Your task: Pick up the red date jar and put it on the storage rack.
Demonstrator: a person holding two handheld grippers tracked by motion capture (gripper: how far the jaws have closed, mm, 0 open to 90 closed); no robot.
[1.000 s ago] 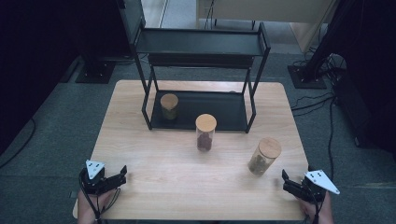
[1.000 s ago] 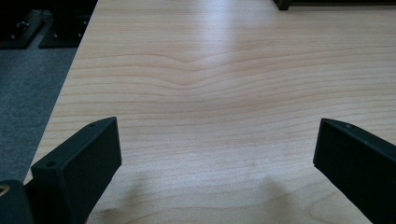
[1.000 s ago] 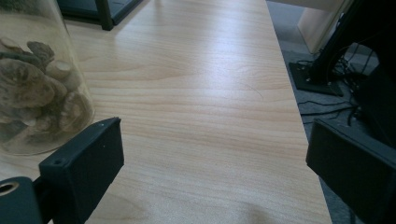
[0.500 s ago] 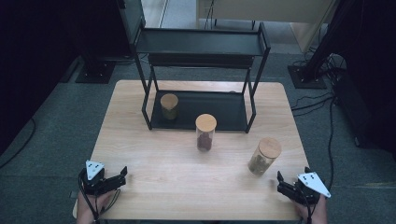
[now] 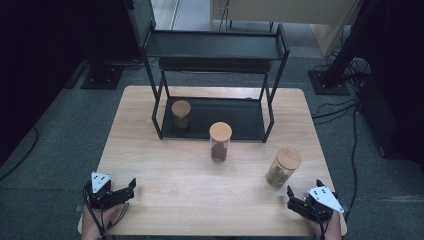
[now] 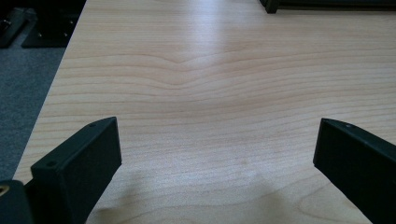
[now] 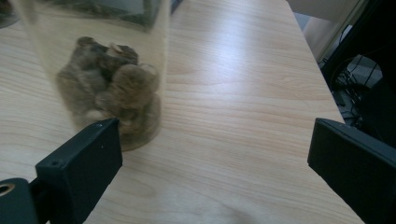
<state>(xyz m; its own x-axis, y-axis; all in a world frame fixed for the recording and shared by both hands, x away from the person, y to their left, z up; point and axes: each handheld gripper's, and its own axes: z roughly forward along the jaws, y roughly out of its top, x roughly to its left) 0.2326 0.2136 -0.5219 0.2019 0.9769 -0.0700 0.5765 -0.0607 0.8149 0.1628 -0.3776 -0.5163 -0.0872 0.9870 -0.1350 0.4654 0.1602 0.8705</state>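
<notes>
— Wooden table (image 5: 165, 185) first, since it's the biggest thing: what stands on it?

— A black two-tier rack (image 5: 216, 50) along the far side, with one cork-lidded jar (image 5: 181, 114) on its lower shelf. A second jar (image 5: 220, 141) stands mid-table, just in front of the rack.

— And the jar on the right (image 5: 282, 167)?

— Glass, cork lid, brownish lumps inside, upright toward the near right corner. The right gripper (image 5: 296, 204) sits just near of it and slightly to the right, apart from it. In the right gripper view the jar (image 7: 109, 70) stands beyond the left jaw, not between the two.

— Holding anything?

— No. Its jaws stand wide, nothing between them. The left gripper (image 5: 127, 191), at the near left corner, is spread just as wide over bare wood (image 6: 210, 93).
</notes>
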